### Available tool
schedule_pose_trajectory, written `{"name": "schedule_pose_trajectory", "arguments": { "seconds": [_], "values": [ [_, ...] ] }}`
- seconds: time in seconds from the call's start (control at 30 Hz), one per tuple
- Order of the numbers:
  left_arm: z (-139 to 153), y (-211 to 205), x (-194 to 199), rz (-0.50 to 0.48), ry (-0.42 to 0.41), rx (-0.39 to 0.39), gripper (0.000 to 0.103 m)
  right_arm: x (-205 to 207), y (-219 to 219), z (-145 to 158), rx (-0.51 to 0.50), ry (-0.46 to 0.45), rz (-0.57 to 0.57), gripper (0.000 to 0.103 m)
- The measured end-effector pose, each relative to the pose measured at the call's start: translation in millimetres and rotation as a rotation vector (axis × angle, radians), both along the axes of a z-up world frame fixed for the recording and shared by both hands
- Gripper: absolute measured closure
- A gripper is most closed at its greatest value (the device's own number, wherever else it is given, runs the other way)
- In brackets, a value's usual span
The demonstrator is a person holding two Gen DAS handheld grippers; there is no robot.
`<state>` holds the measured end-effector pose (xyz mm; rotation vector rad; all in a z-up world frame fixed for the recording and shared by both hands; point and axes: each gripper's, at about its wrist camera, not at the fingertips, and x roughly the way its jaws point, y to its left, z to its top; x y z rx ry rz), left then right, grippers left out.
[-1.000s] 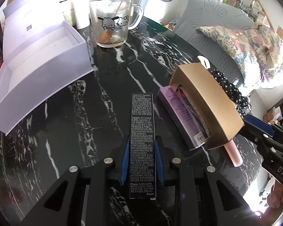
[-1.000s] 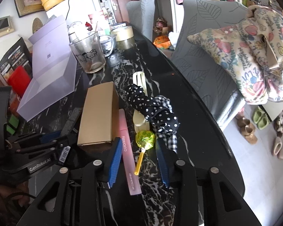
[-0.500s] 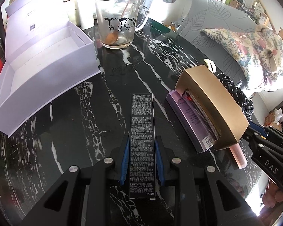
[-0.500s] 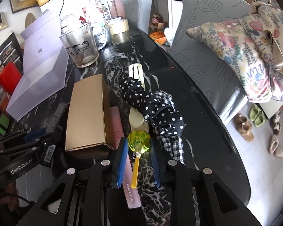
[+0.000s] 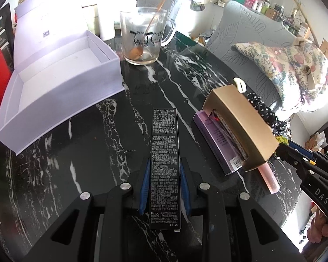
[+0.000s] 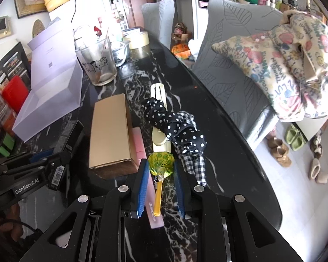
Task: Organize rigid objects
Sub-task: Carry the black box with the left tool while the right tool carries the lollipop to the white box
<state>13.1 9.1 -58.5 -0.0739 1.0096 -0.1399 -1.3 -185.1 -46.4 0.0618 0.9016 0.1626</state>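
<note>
A long black carton with white print (image 5: pixel 165 152) lies along my left gripper (image 5: pixel 164 161), whose blue pads are shut on its sides, just above the black marble table (image 5: pixel 98 152). In the right wrist view a lollipop (image 6: pixel 160 163), green-yellow wrapper and yellow stick, sits between the pads of my right gripper (image 6: pixel 160 170), which press on the wrapper. The right gripper (image 5: pixel 295 152) shows at the far right of the left wrist view, behind a gold box (image 5: pixel 240 122). An open lilac box (image 5: pixel 54 83) stands at the left with nothing in it.
The gold box (image 6: pixel 109 131) rests over a purple carton (image 5: pixel 216 142) and a pink tube (image 6: pixel 140 144). A polka-dot cloth (image 6: pixel 175 126) lies over a cream clip (image 6: pixel 158 91). A glass mug (image 5: pixel 144 37) stands at the back. A grey chair with a cushion (image 6: pixel 284 65) lines the table's right edge.
My right gripper's jaws have narrowed from wide around the lollipop to pressing on its wrapper. The left gripper holds the black carton just as before.
</note>
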Motion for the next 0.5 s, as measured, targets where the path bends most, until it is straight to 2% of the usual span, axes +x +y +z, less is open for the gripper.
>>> {"name": "schedule_pose_trajectory", "arguments": {
  "seconds": [0.27,0.5],
  "values": [
    [16,12,-19,0.034,-0.051,-0.003,0.078,-17,13,24,-0.007,-0.078,0.035,0.080],
    [21,32,-37,0.101,-0.079,0.006,0.078,-27,32,31,-0.012,-0.112,0.105,0.080]
  ]
}}
